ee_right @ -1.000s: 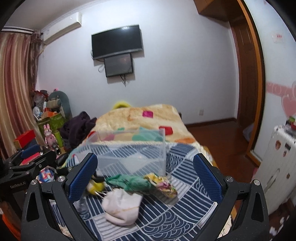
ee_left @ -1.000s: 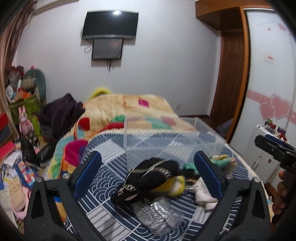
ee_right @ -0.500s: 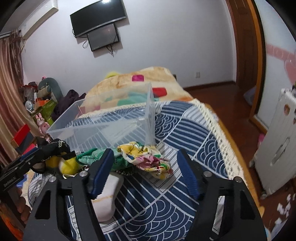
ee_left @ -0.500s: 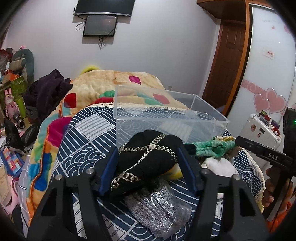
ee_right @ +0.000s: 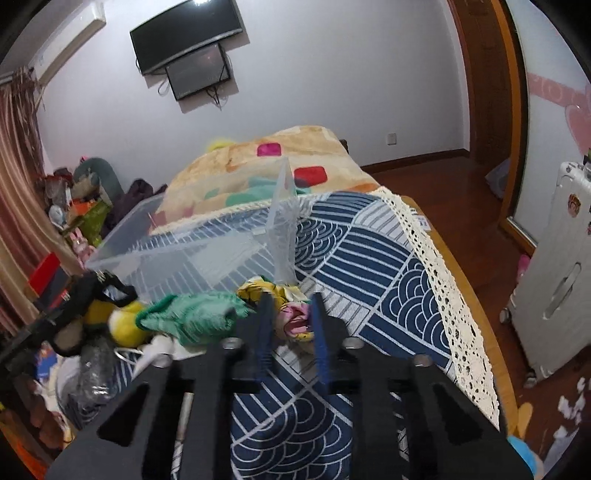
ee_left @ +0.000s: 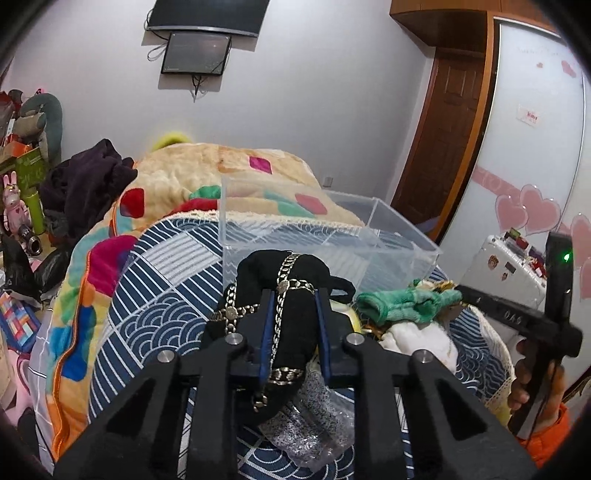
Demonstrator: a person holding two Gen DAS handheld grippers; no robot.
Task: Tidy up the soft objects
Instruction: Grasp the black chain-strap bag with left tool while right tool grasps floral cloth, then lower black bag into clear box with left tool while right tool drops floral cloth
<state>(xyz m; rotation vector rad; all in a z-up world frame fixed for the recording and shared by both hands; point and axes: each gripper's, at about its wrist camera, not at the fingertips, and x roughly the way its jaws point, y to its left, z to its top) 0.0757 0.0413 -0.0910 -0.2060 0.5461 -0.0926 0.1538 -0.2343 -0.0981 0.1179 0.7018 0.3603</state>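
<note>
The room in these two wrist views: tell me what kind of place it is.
Most likely a home bedroom. A bed with a patterned cover and a blanket fills the middle, a TV hangs on the wall, and plush toys sit piled in a corner.

Dim bluish indoor light, fisheye-warped dark corners, slight blur

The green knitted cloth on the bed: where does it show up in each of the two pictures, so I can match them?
Left wrist view: the green knitted cloth lies right of centre, beside the black chain-trimmed item.
Right wrist view: the green knitted cloth lies left of centre, just left of the right claw.
Shared landmark: the clear plastic box stands just behind the cloth in both views.
</note>
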